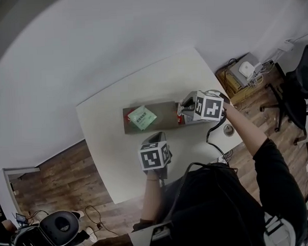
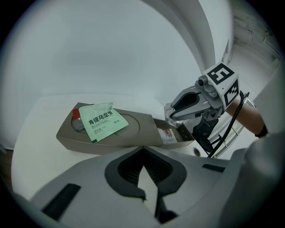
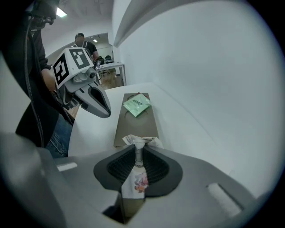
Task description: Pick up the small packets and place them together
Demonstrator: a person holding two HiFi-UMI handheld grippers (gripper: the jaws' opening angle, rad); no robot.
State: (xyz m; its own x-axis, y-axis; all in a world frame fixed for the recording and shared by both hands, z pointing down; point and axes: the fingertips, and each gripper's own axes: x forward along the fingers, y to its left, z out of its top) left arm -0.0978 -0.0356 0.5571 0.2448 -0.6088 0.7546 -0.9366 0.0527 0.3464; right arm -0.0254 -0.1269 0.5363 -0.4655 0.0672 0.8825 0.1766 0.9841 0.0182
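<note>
Plainly, right gripper (image 3: 136,150) clamps a white packet (image 3: 138,181) (seemingly above the tray (image 3: 133,124)).

Green packet (image 1: 142,117), taupe tray (image 1: 166,112), white packet (image 3: 136,178) with pink print, white table (image 1: 106,147), brown wood-grain floor (image 1: 59,175)

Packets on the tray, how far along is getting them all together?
Done: the green packet lies at one end of the tray. In hand: the right gripper is shut on a white packet, above the tray's other end. Left: what looks like another white packet sits in that end compartment, apart from the green one. The left gripper is empty, jaws together.
</note>
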